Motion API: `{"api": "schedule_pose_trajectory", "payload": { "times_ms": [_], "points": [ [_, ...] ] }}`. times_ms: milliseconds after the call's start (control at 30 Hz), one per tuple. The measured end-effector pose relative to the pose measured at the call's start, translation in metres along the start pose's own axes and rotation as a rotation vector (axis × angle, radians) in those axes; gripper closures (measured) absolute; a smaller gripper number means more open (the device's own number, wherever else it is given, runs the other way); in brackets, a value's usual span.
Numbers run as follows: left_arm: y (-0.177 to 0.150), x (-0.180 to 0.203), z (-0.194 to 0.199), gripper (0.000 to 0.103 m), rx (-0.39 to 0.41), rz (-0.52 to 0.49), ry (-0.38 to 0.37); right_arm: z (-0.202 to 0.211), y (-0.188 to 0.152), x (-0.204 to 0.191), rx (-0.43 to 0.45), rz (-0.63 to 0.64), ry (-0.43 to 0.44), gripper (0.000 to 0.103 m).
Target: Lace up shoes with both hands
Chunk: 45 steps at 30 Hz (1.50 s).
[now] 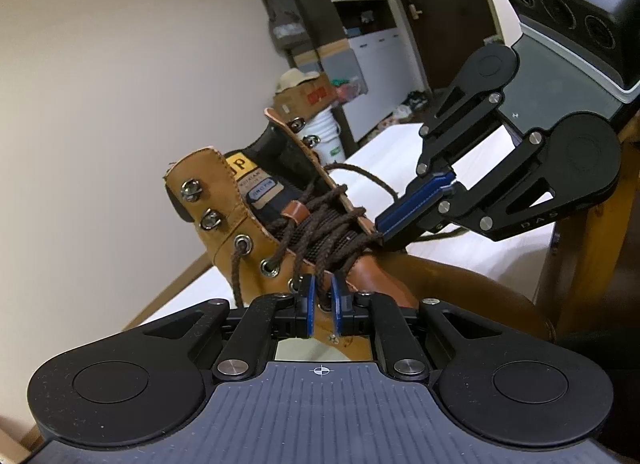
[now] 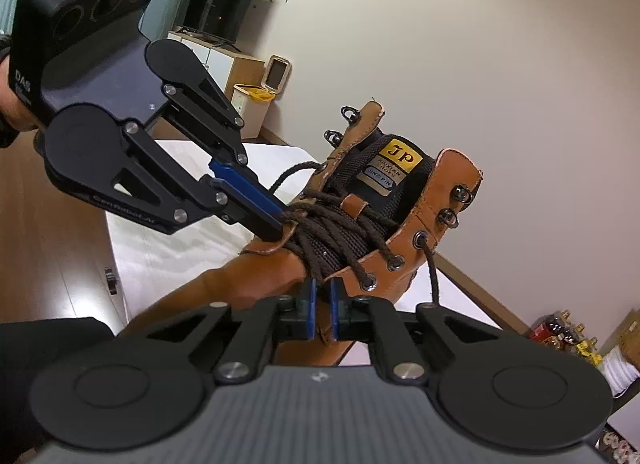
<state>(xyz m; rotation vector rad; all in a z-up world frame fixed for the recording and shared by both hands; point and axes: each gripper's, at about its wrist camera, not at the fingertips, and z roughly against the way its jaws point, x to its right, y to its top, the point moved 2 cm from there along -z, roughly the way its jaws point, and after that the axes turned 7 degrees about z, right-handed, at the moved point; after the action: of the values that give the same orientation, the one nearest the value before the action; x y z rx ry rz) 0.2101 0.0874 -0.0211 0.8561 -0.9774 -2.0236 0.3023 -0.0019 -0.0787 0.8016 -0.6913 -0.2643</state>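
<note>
A tan leather boot (image 1: 236, 224) with metal eyelets and hooks stands tilted on a white table (image 1: 472, 248). Its braided dark-brown lace (image 1: 336, 232) crisscrosses the tongue. The left gripper (image 1: 323, 300) has its blue fingers clenched on a lace strand; the right gripper (image 2: 322, 306) has its fingers clenched on another strand
</note>
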Motion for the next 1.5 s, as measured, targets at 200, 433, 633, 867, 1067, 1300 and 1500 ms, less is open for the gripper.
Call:
{"api": "schedule_pose_trajectory", "payload": {
  "times_ms": [200,433,633,867,1067,1300,1500],
  "points": [
    [0.001,0.007,0.0,0.1,0.018,-0.027,-0.016,0.005,0.006,-0.009,0.011,0.018,-0.015,0.1],
    [-0.001,0.004,0.012,0.093,0.031,0.008,-0.038,0.01,0.005,-0.011,0.018,0.034,-0.001,0.098],
    [0.0,-0.015,0.017,0.093,0.072,0.026,0.044,0.025,0.002,0.001,0.065,0.025,-0.081,0.097],
    [0.002,-0.01,0.002,0.091,0.051,-0.038,0.043,0.009,0.005,-0.006,0.019,0.19,-0.117,0.097],
    [0.005,-0.009,-0.003,0.093,0.047,-0.077,0.032,0.0,0.006,-0.006,0.008,0.239,-0.107,0.095],
    [0.009,-0.005,-0.008,0.098,0.018,-0.127,0.023,-0.006,0.012,-0.007,-0.027,0.284,-0.081,0.095],
    [0.009,-0.008,-0.011,0.098,0.022,-0.11,0.005,-0.008,0.017,-0.016,-0.073,0.406,-0.116,0.094]
  ]
}}
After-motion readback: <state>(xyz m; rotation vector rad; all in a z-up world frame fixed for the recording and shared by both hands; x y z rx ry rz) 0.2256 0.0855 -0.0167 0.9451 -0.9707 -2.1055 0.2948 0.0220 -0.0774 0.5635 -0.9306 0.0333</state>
